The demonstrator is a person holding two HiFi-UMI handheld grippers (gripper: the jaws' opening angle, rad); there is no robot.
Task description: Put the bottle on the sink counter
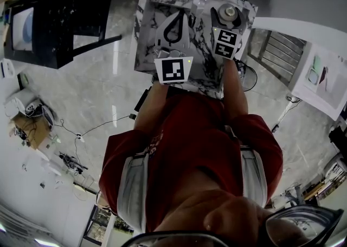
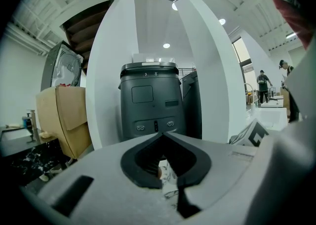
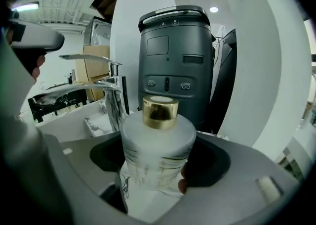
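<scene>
Head view: bench (image 1: 145,34) edges are showing clear, with open floor (image 1: 97,94) all round. Left gripper view: left tool (image 2: 163,133) is hovering pinched together, empty. Right gripper view: right tool (image 3: 159,141) is clamping the bottle (image 3: 158,152) over the bench, right beside the faucet (image 3: 112,98).

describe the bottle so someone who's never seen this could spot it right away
Find the white marble-veined sink counter with its chrome faucet. Beside the faucet, the right gripper holds a short round bottle. Unlike the bare metal faucet, it has a frosted white body and a shiny gold cap.
</scene>
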